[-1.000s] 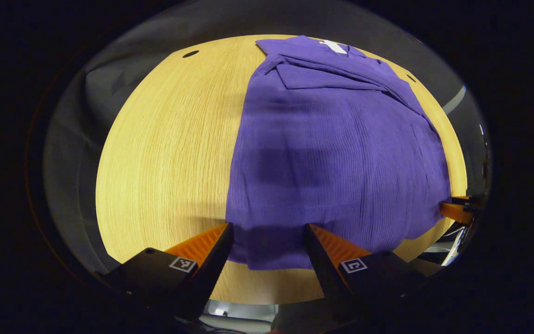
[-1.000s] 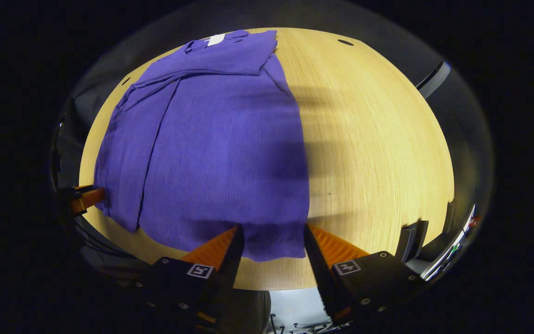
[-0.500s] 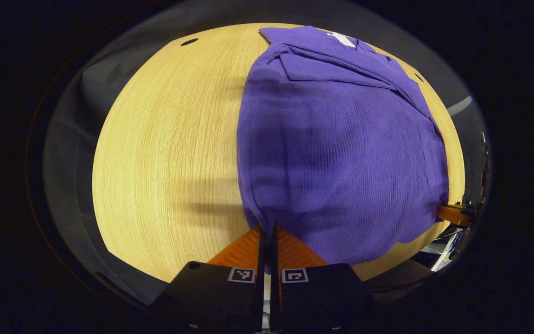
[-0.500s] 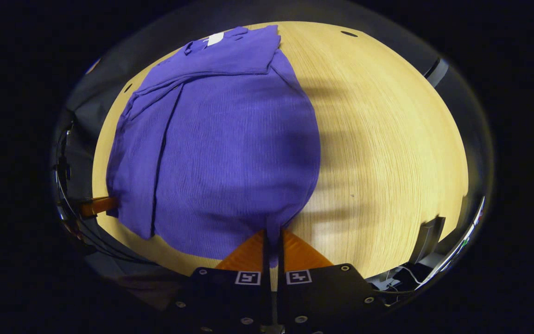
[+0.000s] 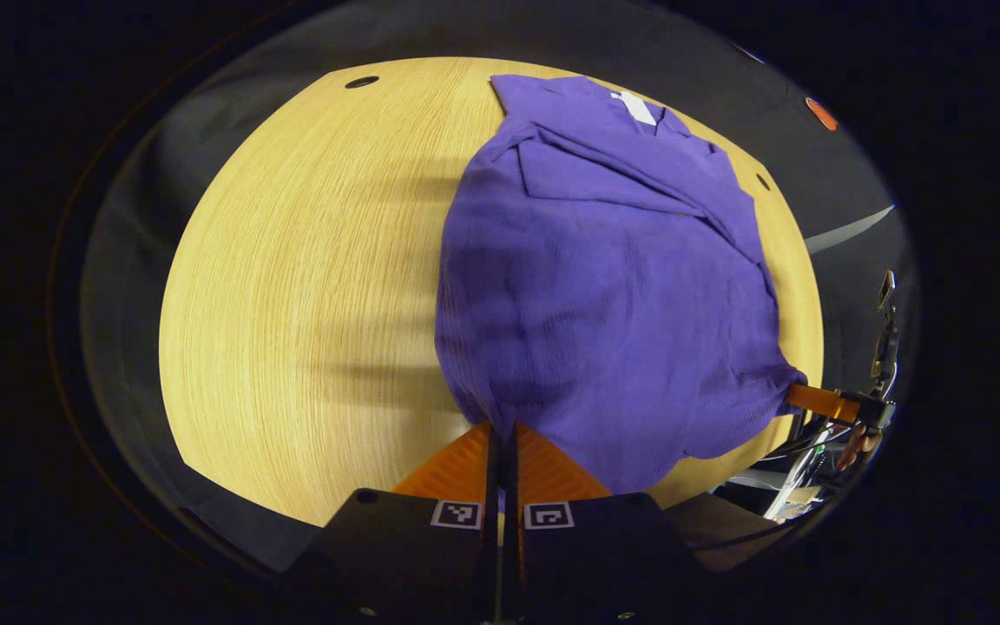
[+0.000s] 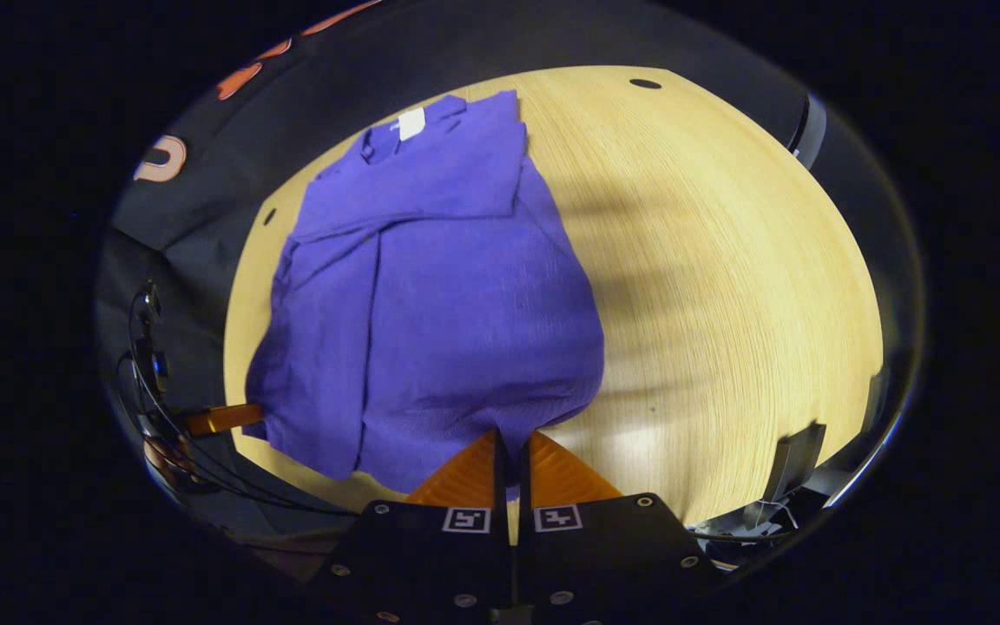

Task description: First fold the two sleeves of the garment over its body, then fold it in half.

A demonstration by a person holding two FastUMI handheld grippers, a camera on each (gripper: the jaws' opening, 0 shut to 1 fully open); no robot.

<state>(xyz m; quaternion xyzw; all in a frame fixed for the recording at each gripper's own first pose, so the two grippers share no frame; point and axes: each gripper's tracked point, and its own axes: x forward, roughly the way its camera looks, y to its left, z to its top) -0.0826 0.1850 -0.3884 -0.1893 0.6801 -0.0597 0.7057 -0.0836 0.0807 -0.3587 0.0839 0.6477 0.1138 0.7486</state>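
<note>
A purple garment (image 5: pixel 604 286) lies on the wooden table (image 5: pixel 292 286) with both sleeves folded across its body and its white neck label (image 5: pixel 636 106) at the far end. My left gripper (image 5: pixel 500 431) is shut on one near hem corner, which is raised off the table. In the right gripper view the same garment (image 6: pixel 448 295) hangs up from its other hem corner, pinched in my shut right gripper (image 6: pixel 512 438). The other gripper's finger shows at the cloth's far corner in each view: the right gripper (image 5: pixel 817 399) and the left gripper (image 6: pixel 222 419).
The round wooden table (image 6: pixel 726 260) has small dark holes (image 5: pixel 361 82) near its far rim. Black cloth walls stand behind it. Cables and a hand (image 5: pixel 856 443) sit off the table's near edge. Bare tabletop lies on the outer side of each gripper.
Both grippers went from open around the hem to shut on its corners. They have since lifted the hem, so the cloth bunches and pulls up off the table.
</note>
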